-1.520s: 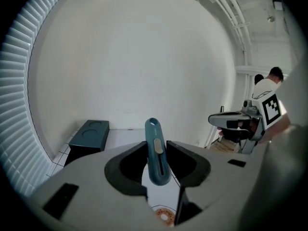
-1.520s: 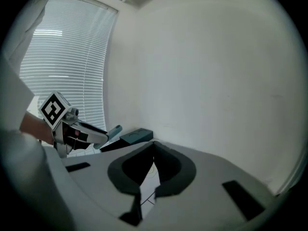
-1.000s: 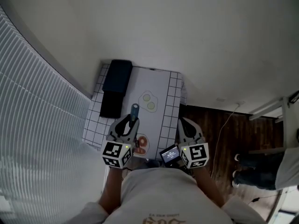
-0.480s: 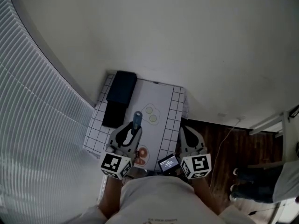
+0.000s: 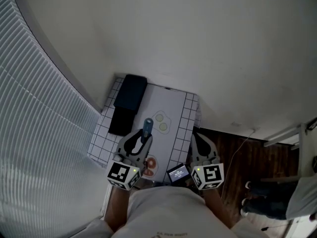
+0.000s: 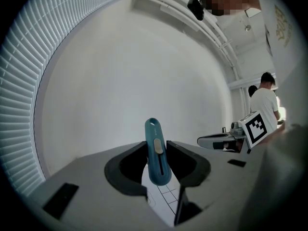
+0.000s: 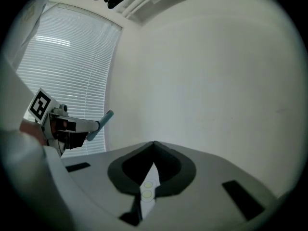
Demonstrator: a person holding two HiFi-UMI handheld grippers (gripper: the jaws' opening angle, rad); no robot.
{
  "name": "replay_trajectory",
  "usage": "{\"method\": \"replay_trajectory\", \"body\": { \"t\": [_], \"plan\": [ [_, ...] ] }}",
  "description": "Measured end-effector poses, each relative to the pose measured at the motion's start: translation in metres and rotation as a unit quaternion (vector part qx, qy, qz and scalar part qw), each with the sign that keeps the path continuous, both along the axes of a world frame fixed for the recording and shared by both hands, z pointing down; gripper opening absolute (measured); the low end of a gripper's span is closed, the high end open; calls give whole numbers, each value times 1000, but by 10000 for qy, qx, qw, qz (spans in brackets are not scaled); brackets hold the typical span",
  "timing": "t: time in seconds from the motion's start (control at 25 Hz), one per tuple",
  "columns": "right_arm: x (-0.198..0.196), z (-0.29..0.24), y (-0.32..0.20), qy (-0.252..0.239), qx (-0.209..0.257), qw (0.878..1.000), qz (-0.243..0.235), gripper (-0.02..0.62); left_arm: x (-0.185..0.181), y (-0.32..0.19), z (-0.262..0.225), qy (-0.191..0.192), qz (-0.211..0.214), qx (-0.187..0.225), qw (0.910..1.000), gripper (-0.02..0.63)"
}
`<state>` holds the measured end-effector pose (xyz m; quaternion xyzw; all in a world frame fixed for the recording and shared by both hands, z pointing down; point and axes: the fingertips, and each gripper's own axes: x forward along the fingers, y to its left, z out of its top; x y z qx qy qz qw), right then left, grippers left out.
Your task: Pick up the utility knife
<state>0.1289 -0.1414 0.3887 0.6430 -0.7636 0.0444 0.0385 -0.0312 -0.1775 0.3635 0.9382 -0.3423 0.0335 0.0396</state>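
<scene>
White gridded tabletop (image 5: 177, 108) below; above it, slim teal plastic utility knife (image 6: 155, 154) pinched in left gripper (image 6: 156, 144); right gripper (image 7: 153, 144) pressed together.

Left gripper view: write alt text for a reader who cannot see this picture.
The left gripper clamps a teal knife between its jaws, the knife standing nearly upright against a plain white wall. Window blinds curve down the left edge, and the right gripper shows at the right.
</scene>
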Motion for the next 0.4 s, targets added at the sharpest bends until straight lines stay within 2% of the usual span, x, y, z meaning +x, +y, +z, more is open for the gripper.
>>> {"method": "replay_trajectory", "body": {
  "t": [0.4],
  "plan": [
    [-1, -7, -6, -2, 75, 10000, 45, 6, -2, -3, -27, 124, 69, 192, 9997, 135]
  ]
}}
